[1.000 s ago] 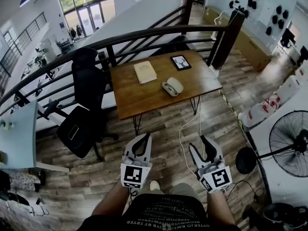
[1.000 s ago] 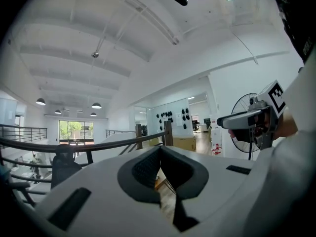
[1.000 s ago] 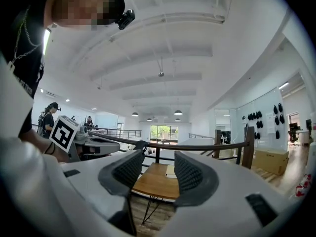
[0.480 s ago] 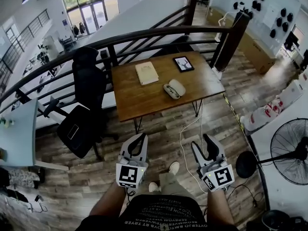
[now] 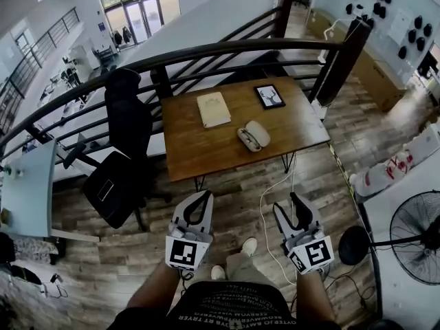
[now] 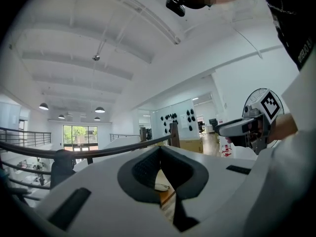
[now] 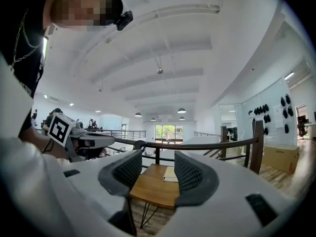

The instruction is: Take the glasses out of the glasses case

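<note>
**Head view: left gripper [image 5: 207, 196] and right gripper [image 5: 288, 205] well short of table [image 5: 206, 153]**

Left jaws closed tip to tip, nothing between. Right jaws parted, empty, framing table's near edge. On table, right of centre: case [image 5: 249, 135], lid folded back, contents too small to tell. Further back on table: book [image 5: 214, 108] near middle, frame [image 5: 269, 95] at far right. Left of table: chair [image 5: 127, 126]. Behind table: railing [image 5: 227, 47].
</note>
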